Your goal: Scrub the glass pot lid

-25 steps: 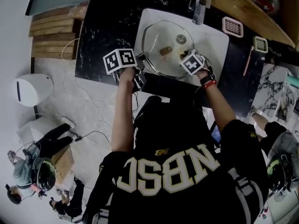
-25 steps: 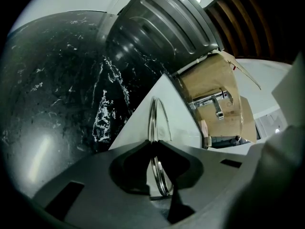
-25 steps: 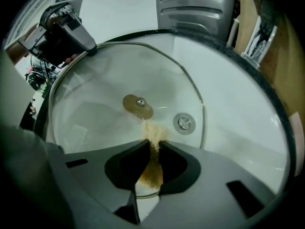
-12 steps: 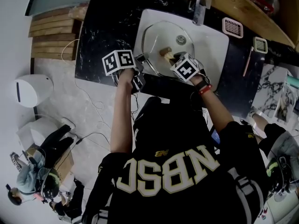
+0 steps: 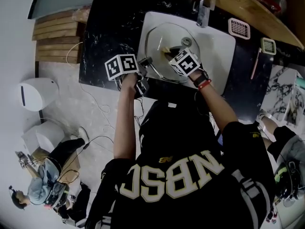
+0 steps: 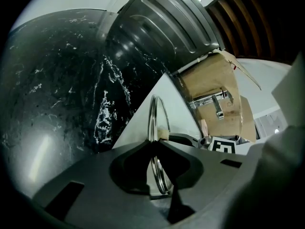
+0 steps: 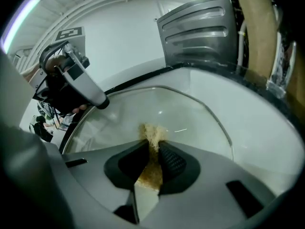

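In a white sink (image 5: 220, 46) set into a black, white-veined table (image 5: 105, 32), a glass pot lid (image 7: 195, 113) stands tilted on its edge, a clear, shallow dome ringed by a thin band of bright metal. The left gripper (image 6: 154, 143) has its 2 jaws clenched on that metal rim at the lid's left side, holding it up off the basin. The right gripper (image 7: 153, 146) has its jaws clamped on a scrap of yellow-brown sponge (image 7: 151, 131), coarse and crumbly at its tip, which presses against the glass near the middle of the dome.

From the head view, the right gripper's marker cube covers the near part of the lid, and no knob or handle on the lid can be made out in any view. From the left gripper view the lid is seen edge-on, reduced to a slim double ring of steel, with the glass itself barely showing. A small round shape on the basin just beyond the lid appears to be the drain, though it is partly masked. The person's dark jersey fills the lower half of the head view and hides the table's near edge.

A chrome tap (image 5: 204, 8) rises at the far rim of the smooth, glossy sink.
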The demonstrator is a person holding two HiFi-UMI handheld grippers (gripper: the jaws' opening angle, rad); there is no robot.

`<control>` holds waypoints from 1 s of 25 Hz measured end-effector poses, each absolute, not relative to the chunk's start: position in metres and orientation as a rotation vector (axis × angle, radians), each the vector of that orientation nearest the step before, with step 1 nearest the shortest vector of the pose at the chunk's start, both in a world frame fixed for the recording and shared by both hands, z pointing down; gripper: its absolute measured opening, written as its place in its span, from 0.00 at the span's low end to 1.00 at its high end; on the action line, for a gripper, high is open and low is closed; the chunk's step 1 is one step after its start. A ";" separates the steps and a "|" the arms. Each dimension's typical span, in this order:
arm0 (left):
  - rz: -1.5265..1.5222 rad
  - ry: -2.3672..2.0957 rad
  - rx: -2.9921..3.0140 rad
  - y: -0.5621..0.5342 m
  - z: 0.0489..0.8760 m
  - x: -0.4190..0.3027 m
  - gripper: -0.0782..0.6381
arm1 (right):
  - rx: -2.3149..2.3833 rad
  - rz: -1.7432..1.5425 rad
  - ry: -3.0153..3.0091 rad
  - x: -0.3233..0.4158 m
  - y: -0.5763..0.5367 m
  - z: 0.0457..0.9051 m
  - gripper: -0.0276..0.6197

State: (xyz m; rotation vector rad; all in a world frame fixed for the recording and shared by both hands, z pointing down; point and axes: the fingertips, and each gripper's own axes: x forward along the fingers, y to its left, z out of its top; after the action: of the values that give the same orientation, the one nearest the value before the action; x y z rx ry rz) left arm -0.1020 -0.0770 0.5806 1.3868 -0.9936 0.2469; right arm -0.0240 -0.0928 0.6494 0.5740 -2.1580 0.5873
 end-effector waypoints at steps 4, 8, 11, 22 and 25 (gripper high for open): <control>0.256 -1.007 1.371 -0.078 0.582 -0.104 0.20 | 0.610 0.568 -2.186 -0.028 -0.116 0.654 0.15; 0.260 -1.005 1.363 -0.076 0.583 -0.103 0.21 | 0.673 0.570 -2.187 -0.020 -0.131 0.662 0.15; 0.258 -1.009 1.368 -0.077 0.582 -0.102 0.21 | 0.705 0.562 -2.175 -0.013 -0.142 0.668 0.15; 0.275 -1.021 1.387 -0.078 0.584 -0.101 0.21 | 0.825 0.515 -1.956 0.046 -0.150 0.692 0.15; 0.279 -1.022 1.402 -0.079 0.584 -0.100 0.21 | 0.852 0.506 -1.906 0.061 -0.141 0.692 0.15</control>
State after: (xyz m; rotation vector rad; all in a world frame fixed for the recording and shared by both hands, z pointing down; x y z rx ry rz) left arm -0.1002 -0.0789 0.5837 1.4018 -1.0224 0.2786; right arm 0.0611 -0.1411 0.6917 0.8519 -1.9063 0.5057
